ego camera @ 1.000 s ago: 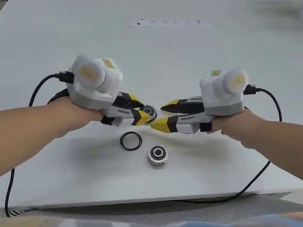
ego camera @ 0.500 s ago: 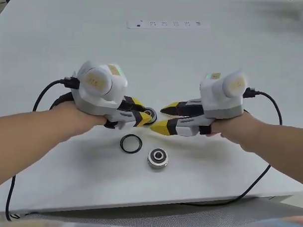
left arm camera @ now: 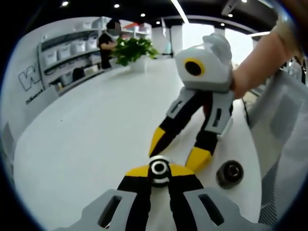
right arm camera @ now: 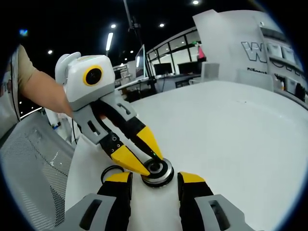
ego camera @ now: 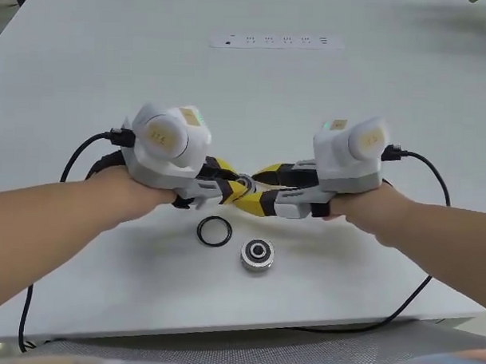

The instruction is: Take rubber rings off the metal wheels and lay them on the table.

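Observation:
My left gripper is shut on a small metal wheel, held above the white table. In the left gripper view the wheel sits between the yellow fingertips. My right gripper faces it, open, with its jaws on either side of the wheel; whether they touch it I cannot tell. On the table below lie a loose black rubber ring and a second metal wheel. That wheel lies beside the right gripper.
A white power strip lies at the table's far side. Black cables trail from both grippers toward the front edge. A person stands by shelves and a plant far off.
The right gripper has moved left, so its open jaws now flank the wheel held by the left gripper. The ring and second wheel on the table stay put.

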